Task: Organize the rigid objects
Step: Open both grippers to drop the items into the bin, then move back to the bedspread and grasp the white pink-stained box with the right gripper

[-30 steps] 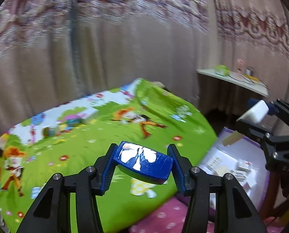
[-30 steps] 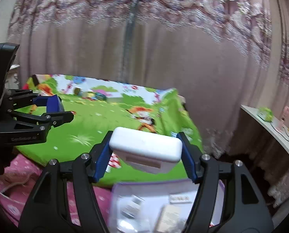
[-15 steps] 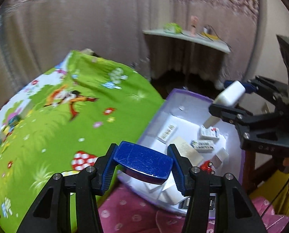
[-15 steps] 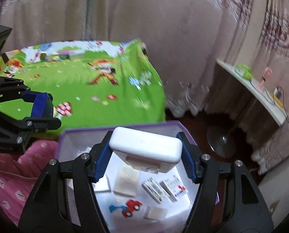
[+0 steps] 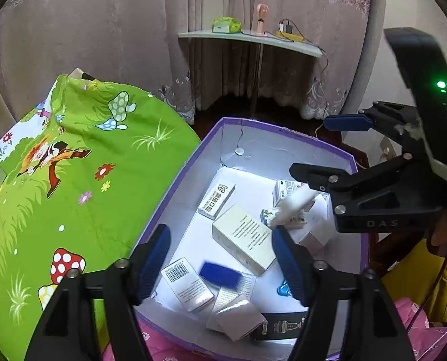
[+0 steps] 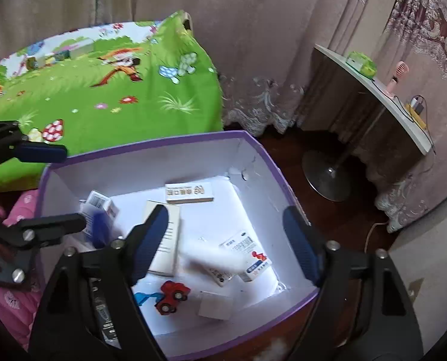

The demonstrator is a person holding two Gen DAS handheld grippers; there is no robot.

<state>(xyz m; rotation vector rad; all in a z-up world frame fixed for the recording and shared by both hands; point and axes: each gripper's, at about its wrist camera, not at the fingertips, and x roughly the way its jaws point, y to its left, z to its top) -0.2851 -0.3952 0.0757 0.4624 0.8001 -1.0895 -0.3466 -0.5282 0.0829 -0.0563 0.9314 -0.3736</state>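
A purple-rimmed box (image 5: 280,132) with white inner walls (image 6: 151,165) holds several small cartons, a red toy car (image 6: 170,296) and other bits. My left gripper (image 5: 221,263) is open above the box's near left part. A blue case (image 5: 220,273), blurred, is in the box below it, free of the jaws. My right gripper (image 6: 226,240) is open above the box's right part. A white case (image 6: 214,255), blurred, is below it, free of the jaws; it also shows in the left wrist view (image 5: 295,203).
A bed with a green cartoon cover (image 5: 73,180) lies left of the box. A pink cloth (image 6: 22,210) is at the box's near side. A white shelf (image 6: 382,96) on a round-footed stand (image 6: 328,177) stands to the right, before curtains.
Both grippers swung from the bed to over the box and opened. The blue case left the left jaws and the white case left the right jaws; both dropped toward the box.
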